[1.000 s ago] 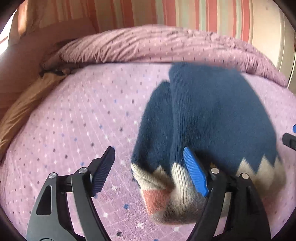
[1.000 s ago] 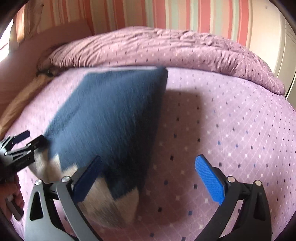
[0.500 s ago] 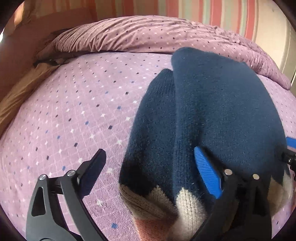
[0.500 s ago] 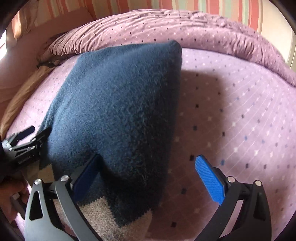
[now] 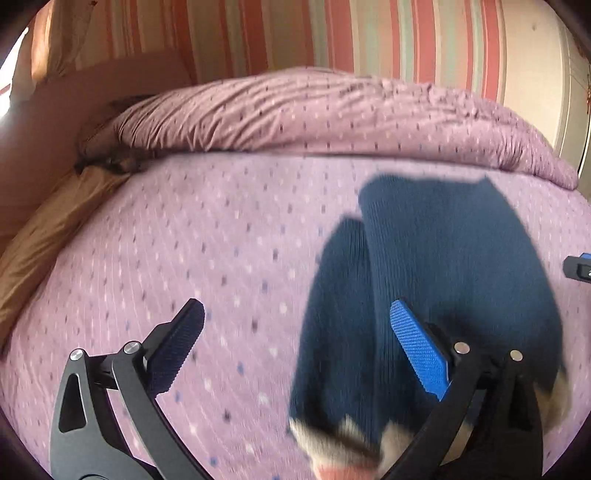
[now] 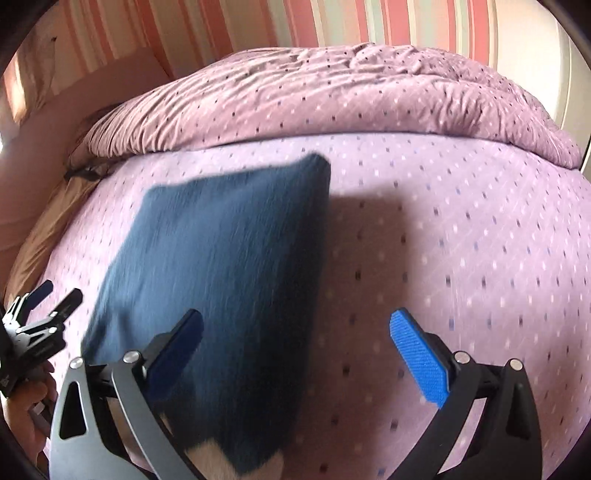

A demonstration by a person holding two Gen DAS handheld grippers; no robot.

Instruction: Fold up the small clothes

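A folded navy knit sweater with a cream and pink zigzag hem lies on the purple dotted bedsheet. In the left wrist view it sits right of centre, behind my right finger pad. My left gripper is open, with one sleeve fold partly between the jaws, not held. In the right wrist view the sweater lies at the left, behind my left finger pad. My right gripper is open and empty, with the sweater's right edge between the jaws.
A rumpled purple duvet lies along the far side of the bed, below a striped wall. A tan pillow is at the left. The left gripper and the hand holding it show at the right wrist view's left edge.
Both grippers have pulled back and up from the sweater. The sweater now appears smaller and farther off, lying flat on the sheet. Both jaws stay open.
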